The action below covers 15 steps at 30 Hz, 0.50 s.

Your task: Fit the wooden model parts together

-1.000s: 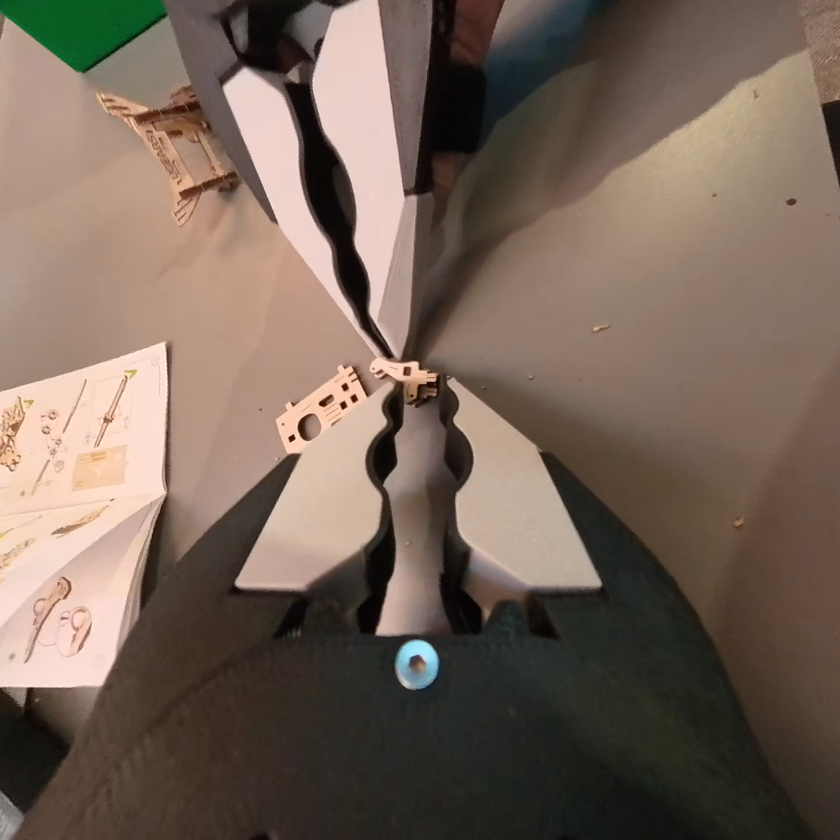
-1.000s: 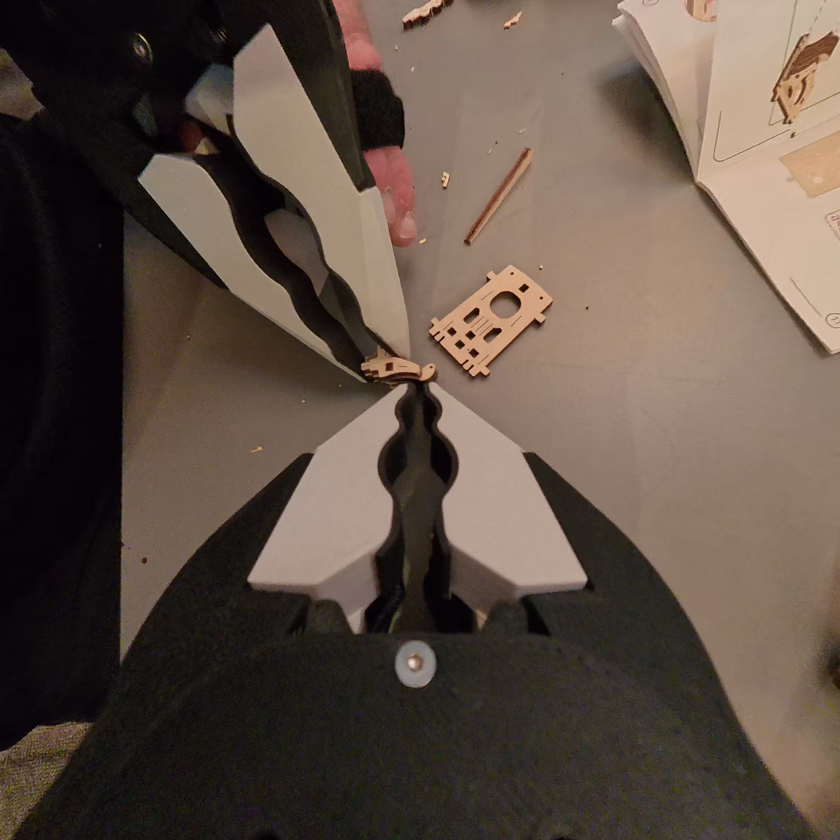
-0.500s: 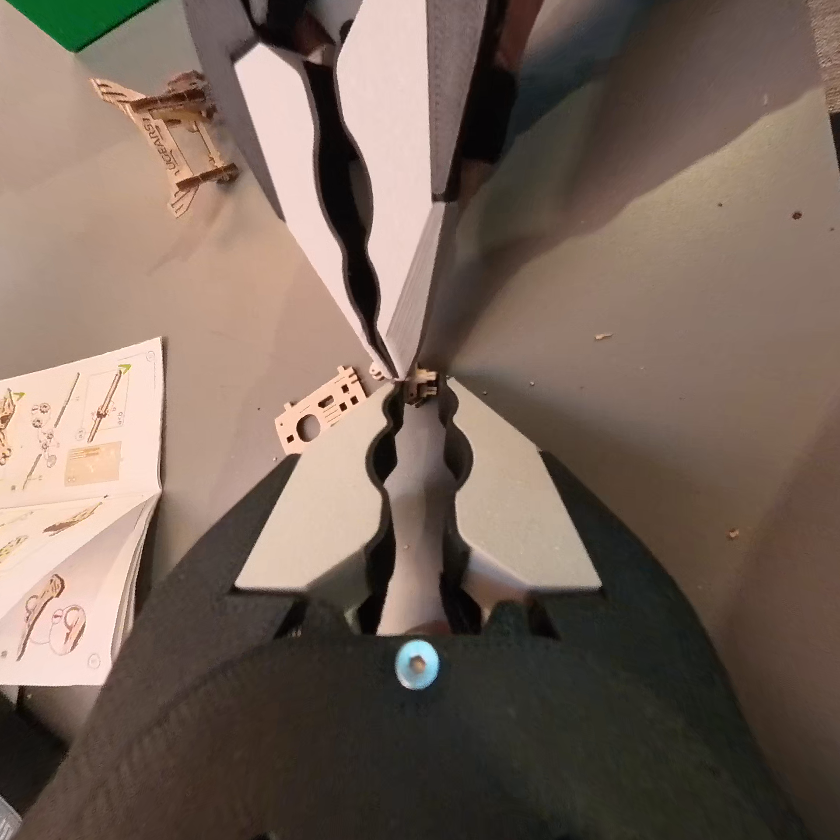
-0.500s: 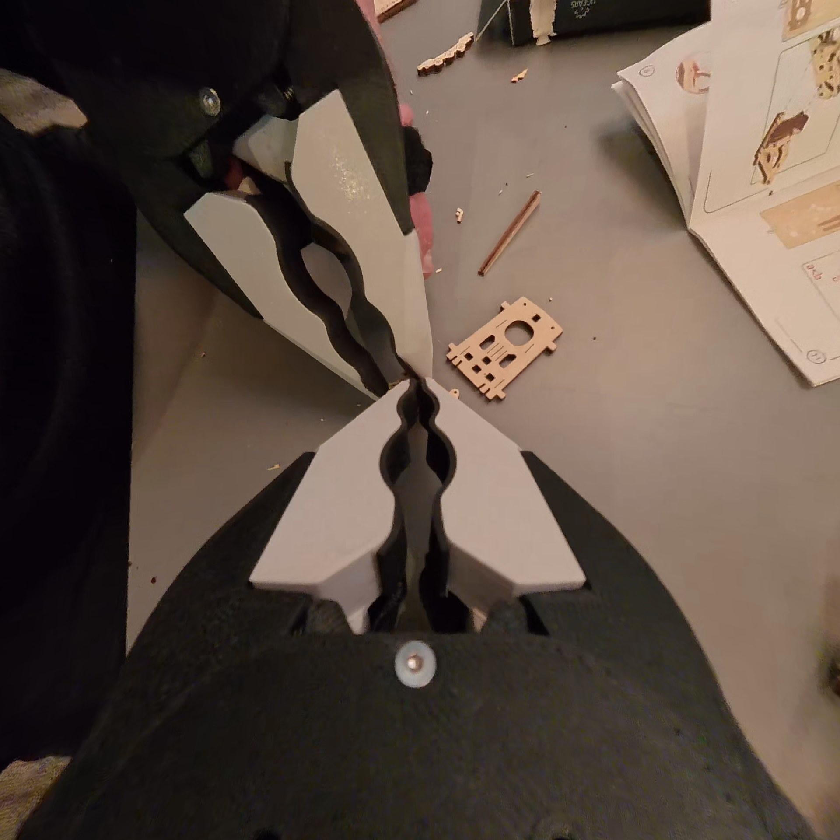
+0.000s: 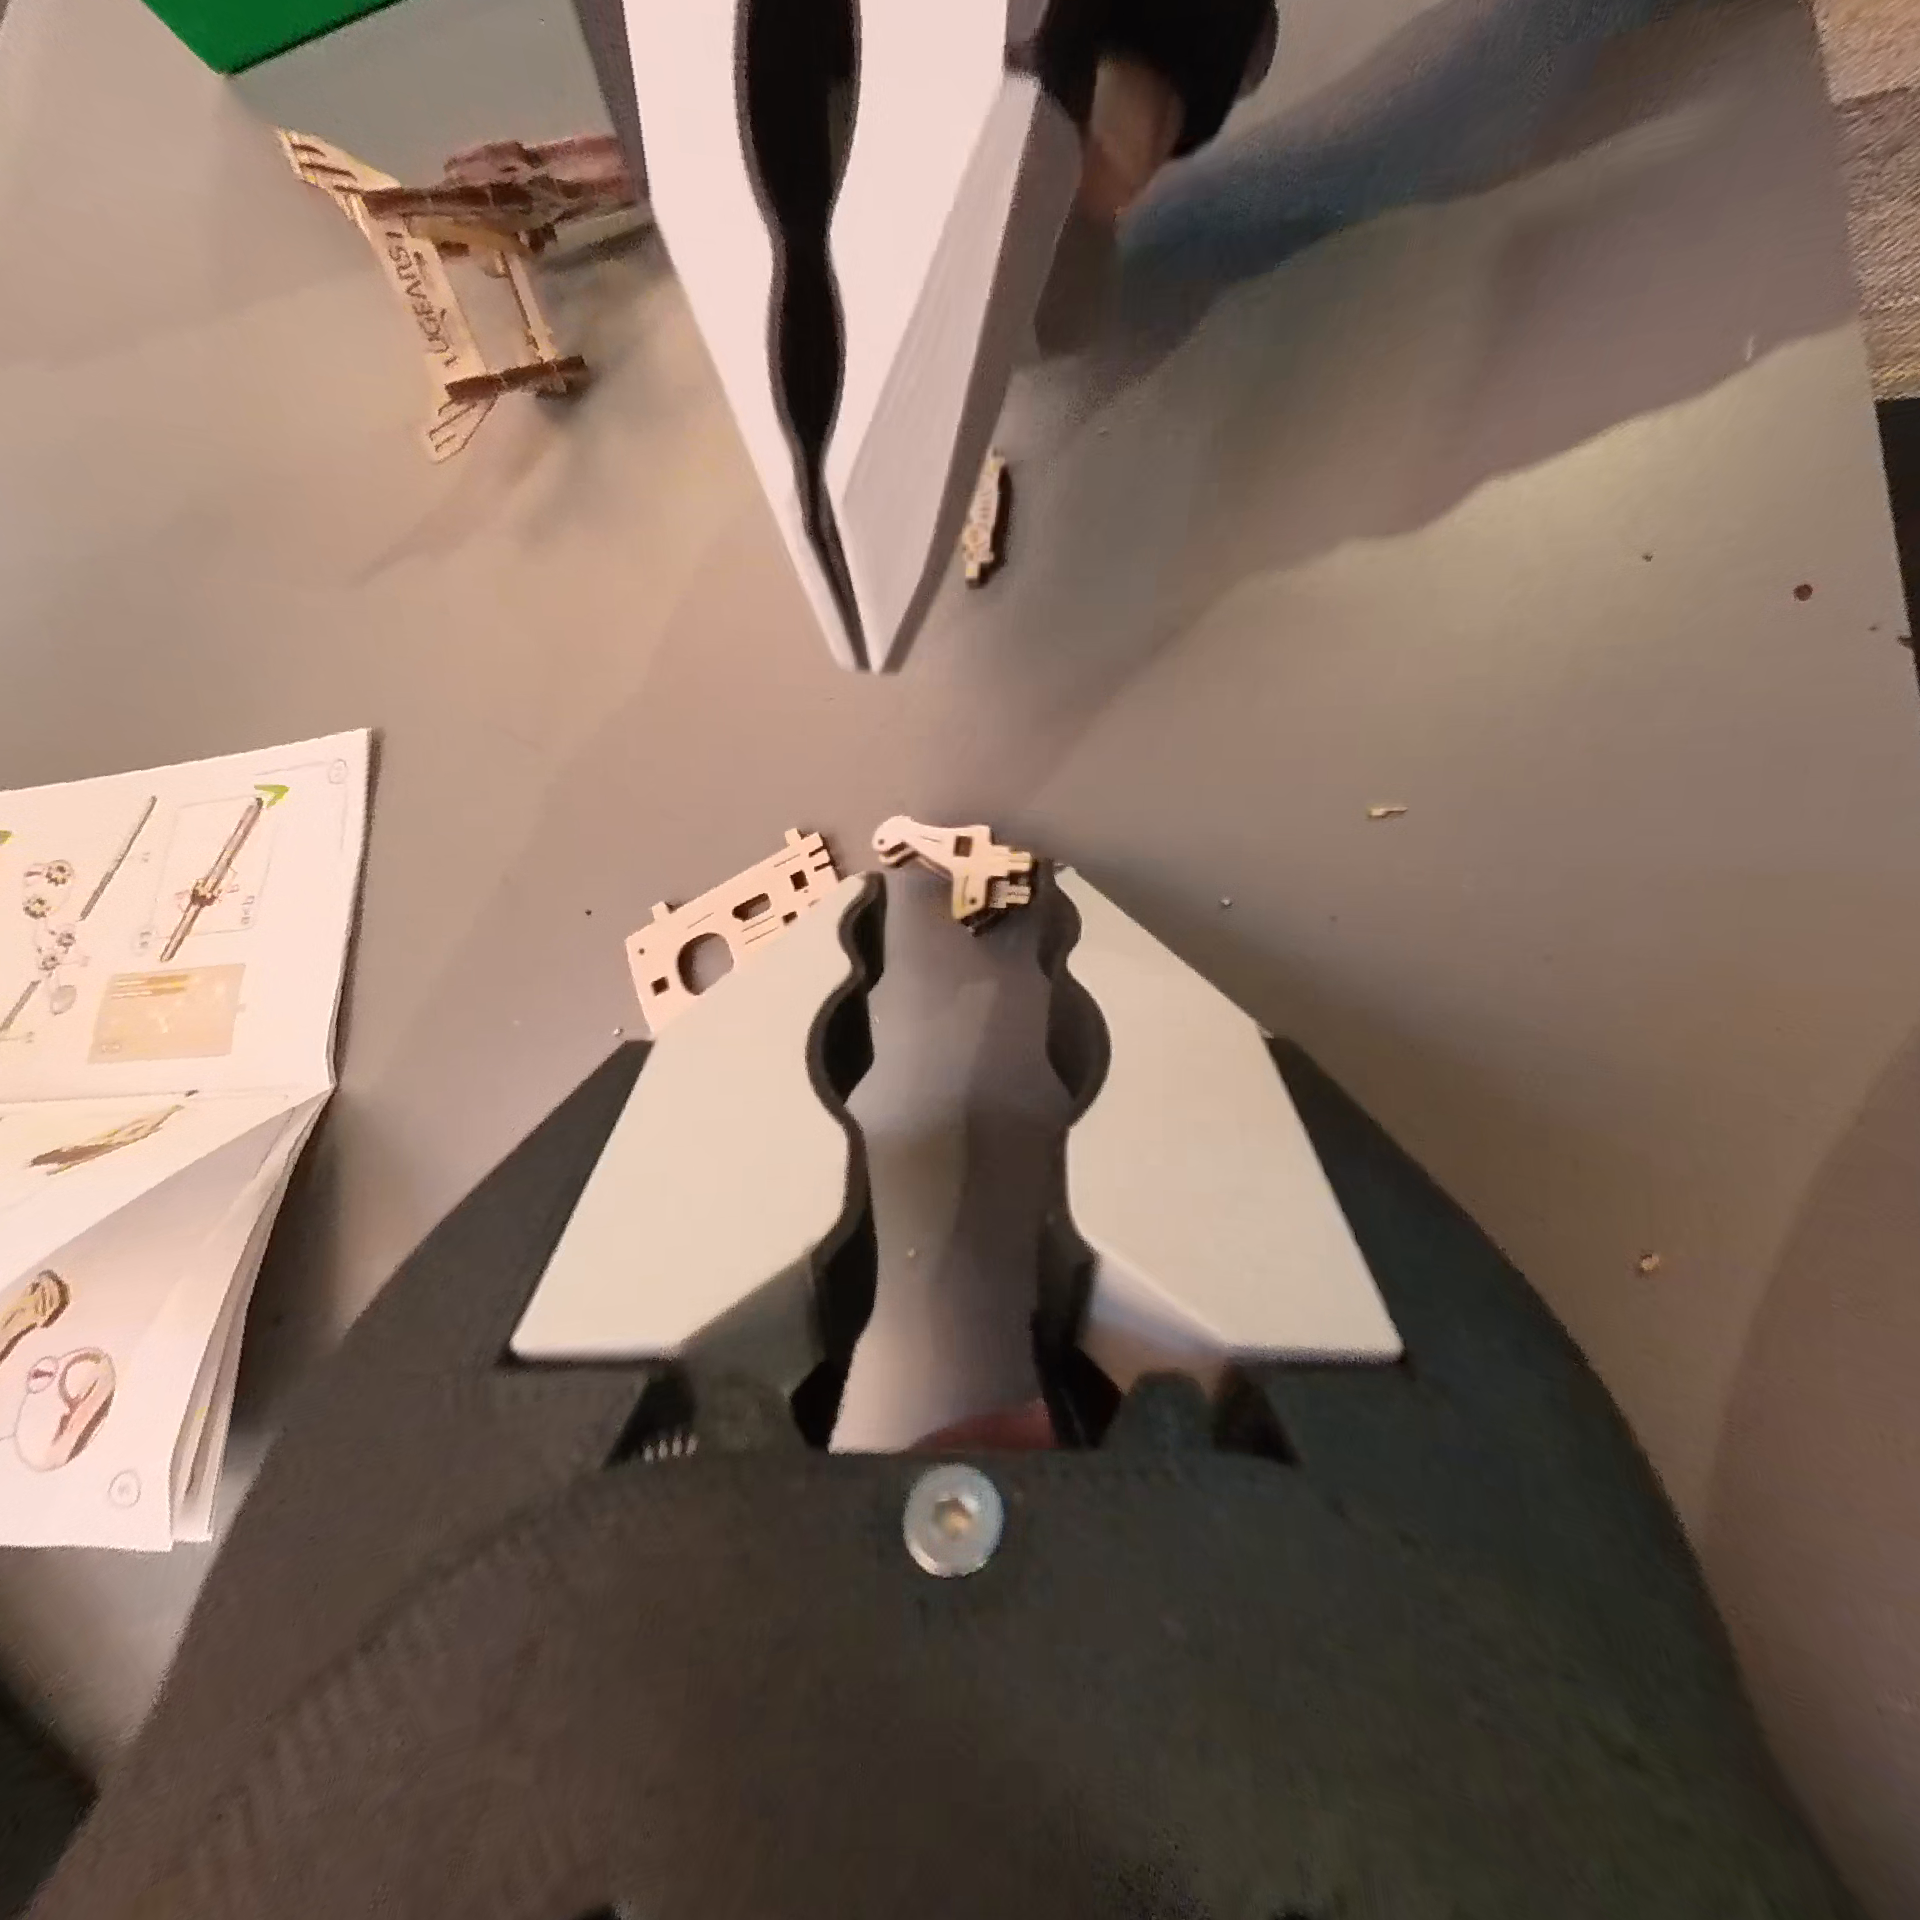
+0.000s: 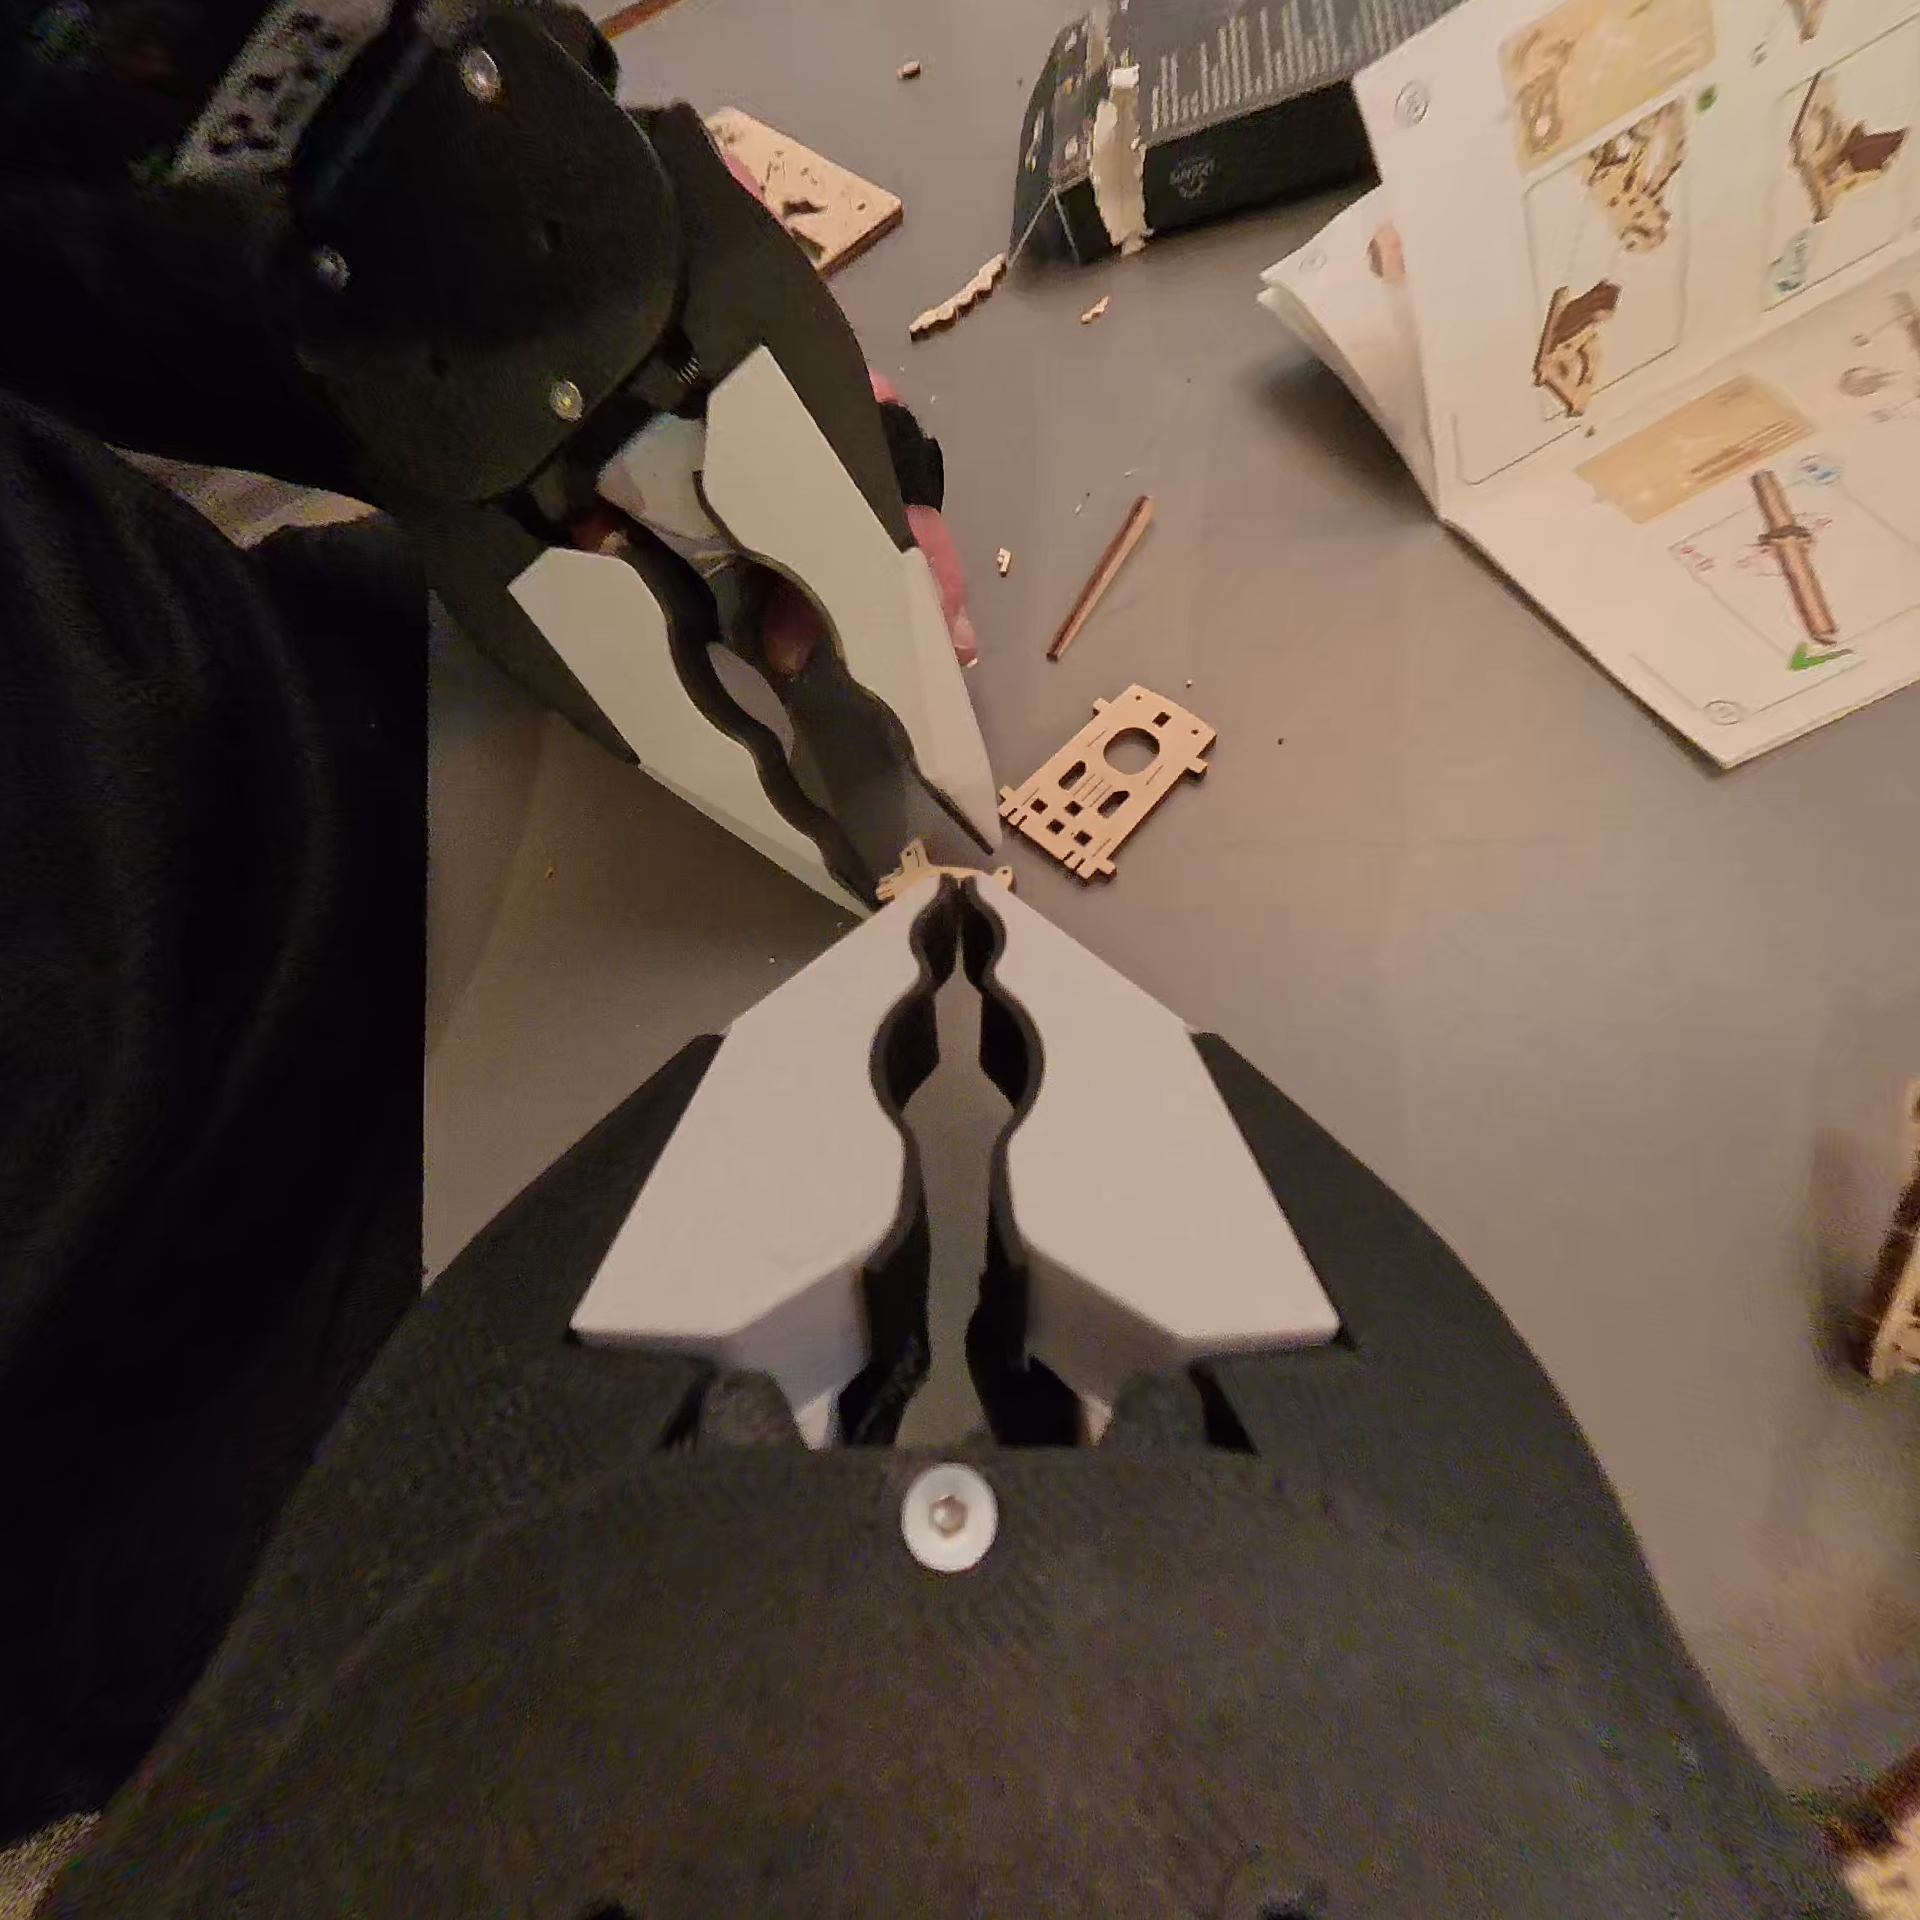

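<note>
A small wooden assembly [image 5: 956,868] of joined parts lies just beyond the tips of my left gripper [image 5: 964,894], whose jaws stand open around it; its right end is close to the right fingertip [image 5: 1070,904]. My right gripper [image 5: 862,660] is shut and empty, and hangs apart from the assembly in the left wrist view. In the right wrist view my right gripper [image 6: 961,896] hides most of the assembly [image 6: 909,871]. The open left gripper [image 6: 925,862] comes in from the upper left. A flat slotted wooden plate [image 5: 727,930] lies on the grey table beside them and also shows in the right wrist view [image 6: 1107,779].
An open instruction booklet [image 5: 156,1039] lies at the left; it also shows in the right wrist view [image 6: 1662,416]. A partly built wooden model [image 5: 468,260] and a green box [image 5: 260,26] stand farther off. A thin stick [image 6: 1101,577], a toothed strip [image 6: 956,296], a dark box [image 6: 1195,135] and a wooden sheet [image 6: 810,187] lie around. The tips of both grippers are at nearly the same place. The flat slotted wooden plate [image 5: 727,930] is about 4 cm from my left fingertips. My right wrist view [image 6: 1124,779] looks at it from another angle.
My left gripper has opened and let go of the small assembly. My right gripper has pulled back from it, still shut. Both cameras have shifted a little.
</note>
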Motion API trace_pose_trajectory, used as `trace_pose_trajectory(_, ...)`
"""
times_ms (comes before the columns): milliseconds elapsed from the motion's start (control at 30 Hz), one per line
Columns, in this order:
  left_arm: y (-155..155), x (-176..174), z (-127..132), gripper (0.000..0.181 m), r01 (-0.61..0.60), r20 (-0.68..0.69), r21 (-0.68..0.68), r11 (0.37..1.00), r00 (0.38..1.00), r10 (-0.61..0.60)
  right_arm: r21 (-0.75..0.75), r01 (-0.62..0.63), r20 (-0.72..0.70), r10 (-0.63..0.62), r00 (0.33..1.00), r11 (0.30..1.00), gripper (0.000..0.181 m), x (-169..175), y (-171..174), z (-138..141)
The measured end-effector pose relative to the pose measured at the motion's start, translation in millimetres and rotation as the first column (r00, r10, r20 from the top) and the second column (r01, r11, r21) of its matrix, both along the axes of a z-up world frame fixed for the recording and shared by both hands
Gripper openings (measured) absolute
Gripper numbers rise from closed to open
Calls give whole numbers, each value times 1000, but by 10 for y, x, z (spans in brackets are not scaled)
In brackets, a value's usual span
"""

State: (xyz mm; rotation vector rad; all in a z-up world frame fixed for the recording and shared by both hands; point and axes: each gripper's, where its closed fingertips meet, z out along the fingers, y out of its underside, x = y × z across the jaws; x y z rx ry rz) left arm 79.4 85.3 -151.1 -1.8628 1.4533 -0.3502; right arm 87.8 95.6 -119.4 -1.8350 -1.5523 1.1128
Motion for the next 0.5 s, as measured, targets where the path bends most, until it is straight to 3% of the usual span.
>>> trace_pose_trajectory(33,1,0,0,27,-4,-2,-1,1000,1000,4,6,5,-7,-5,1000,1000,0,18,8,35)
trace_pose_trajectory(500,-69,-22,-29,27,-15,2,-35,999,1000,15,43,97,-54,-94,994,994,0,342,79,230)
